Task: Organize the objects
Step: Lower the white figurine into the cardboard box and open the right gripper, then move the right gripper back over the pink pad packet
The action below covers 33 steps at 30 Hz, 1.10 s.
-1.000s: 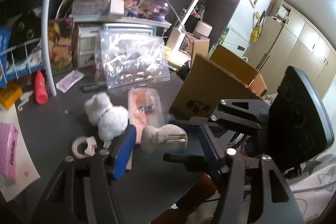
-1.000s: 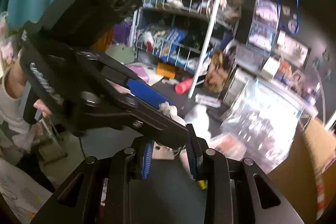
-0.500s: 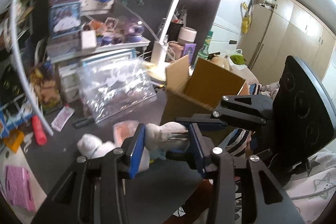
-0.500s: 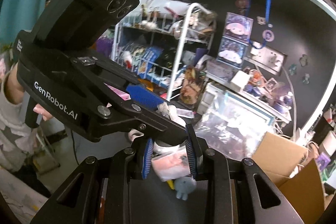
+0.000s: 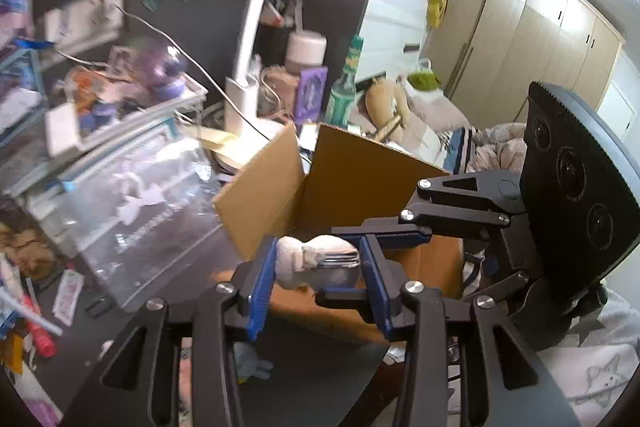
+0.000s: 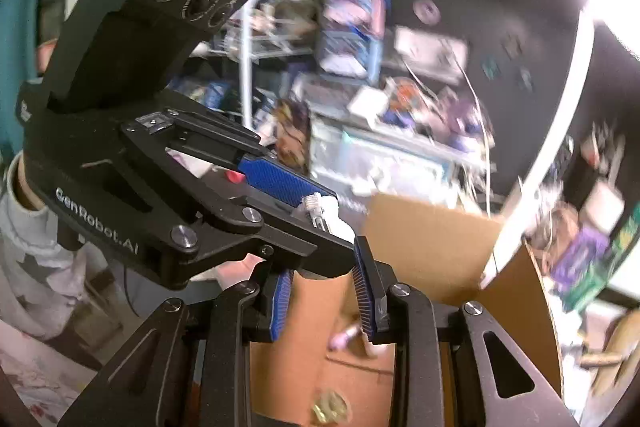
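Note:
A beige plush clip (image 5: 296, 267) with a metal clasp hangs in the air in front of an open cardboard box (image 5: 360, 171). My left gripper (image 5: 320, 251) is shut on its two sides, blue pads pressing the plush. My right gripper (image 5: 327, 263) reaches in from the right and clamps the same clip from above and below. In the right wrist view the clip (image 6: 334, 211) shows just past my right gripper (image 6: 324, 259), whose tips are partly hidden by a finger of the left gripper (image 6: 320, 219). The box (image 6: 432, 239) lies below, with a small pink item (image 6: 344, 339) inside.
A white desk lamp (image 5: 248, 83) stands behind the box. A clear plastic bag (image 5: 152, 203) and crowded shelves fill the left. A blue-grey plush toy (image 5: 252, 363) and a red tube (image 5: 40, 339) lie on the dark table. A sleeve (image 6: 24, 247) shows at the left.
The left jaws closed onto the plush clip that only the right gripper held before. Both grippers then rose and swung right with it, from over the table to the box.

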{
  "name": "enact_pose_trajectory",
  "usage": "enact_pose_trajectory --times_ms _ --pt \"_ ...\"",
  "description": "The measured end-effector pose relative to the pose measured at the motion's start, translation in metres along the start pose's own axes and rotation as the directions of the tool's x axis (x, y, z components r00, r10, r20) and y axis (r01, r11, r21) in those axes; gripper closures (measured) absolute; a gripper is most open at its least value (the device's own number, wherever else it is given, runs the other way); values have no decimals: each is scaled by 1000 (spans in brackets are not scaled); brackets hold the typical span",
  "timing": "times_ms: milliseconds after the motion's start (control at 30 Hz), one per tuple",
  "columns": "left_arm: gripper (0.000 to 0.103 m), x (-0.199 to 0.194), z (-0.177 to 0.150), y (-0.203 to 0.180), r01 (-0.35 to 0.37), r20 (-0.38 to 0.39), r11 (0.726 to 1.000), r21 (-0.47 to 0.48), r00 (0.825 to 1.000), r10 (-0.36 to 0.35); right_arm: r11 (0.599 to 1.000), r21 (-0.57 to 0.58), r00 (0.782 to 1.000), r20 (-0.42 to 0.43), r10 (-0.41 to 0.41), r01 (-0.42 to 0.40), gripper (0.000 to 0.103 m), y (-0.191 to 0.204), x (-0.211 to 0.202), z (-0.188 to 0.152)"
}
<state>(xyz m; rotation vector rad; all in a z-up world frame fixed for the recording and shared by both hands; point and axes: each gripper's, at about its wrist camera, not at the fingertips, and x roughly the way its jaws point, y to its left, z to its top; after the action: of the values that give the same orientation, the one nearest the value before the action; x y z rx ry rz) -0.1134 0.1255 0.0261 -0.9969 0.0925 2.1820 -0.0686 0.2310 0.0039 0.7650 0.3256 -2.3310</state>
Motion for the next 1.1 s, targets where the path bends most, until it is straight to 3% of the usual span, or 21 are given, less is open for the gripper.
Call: enact_pose_trajectory --times_ms 100,400,467,533,600,867,1100 --pt "64 26 13 -1 33 -47 999 -6 998 -33 998 62 999 -44 11 -8 79 -24 4 -7" --pt "64 69 31 -10 79 -111 997 5 991 -78 994 94 994 -102 -42 52 78 -52 1 -23" --pt "62 75 33 -13 64 -123 998 12 990 -62 993 98 991 -122 -52 64 75 -55 3 -25" --pt "54 80 34 -17 32 -136 999 27 990 -28 992 107 990 -132 -58 72 62 -58 4 -25" --pt "41 82 34 -18 17 -137 999 34 990 -12 991 105 989 -131 -68 82 55 -60 3 -25" --pt "38 71 32 -16 -15 -116 999 39 993 19 991 96 989 -120 -86 98 55 -56 3 -25" --pt "32 28 23 -12 -43 -36 998 49 998 45 994 75 996 -53 -72 76 55 -35 -8 -11"
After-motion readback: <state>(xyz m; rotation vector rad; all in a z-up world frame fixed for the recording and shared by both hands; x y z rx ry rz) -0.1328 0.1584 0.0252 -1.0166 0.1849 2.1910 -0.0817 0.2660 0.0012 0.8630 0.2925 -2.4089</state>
